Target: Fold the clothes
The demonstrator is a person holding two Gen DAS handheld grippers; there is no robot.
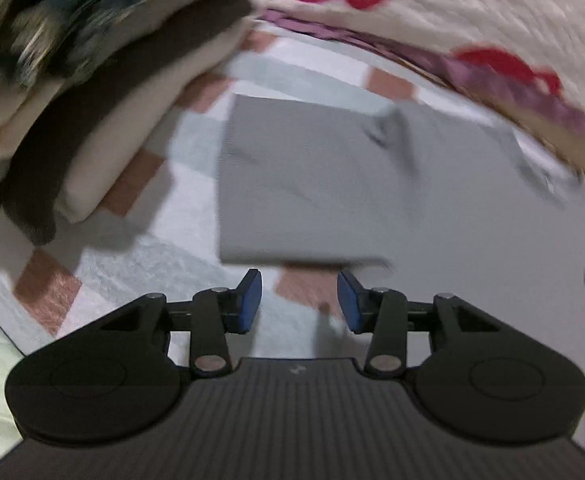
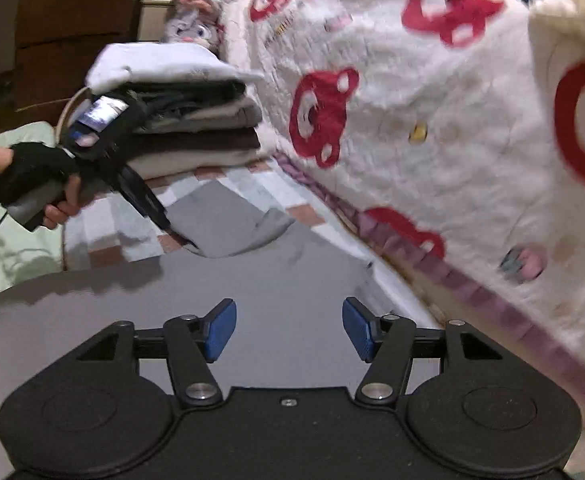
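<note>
Checked bedspread [image 1: 140, 276] under grey garment [image 1: 312, 184], both grippers' fingers [image 2: 222, 330] spread apart.

I take the folded garment [image 1: 332, 184] as my mark: it lies flat on the bed [image 1: 140, 280]. The stack of folded clothes [image 1: 72, 120] sits to its left, the blanket [image 1: 492, 20] heaps behind and right, and a plush toy [image 2: 192, 24] sits beyond the stack.
</note>
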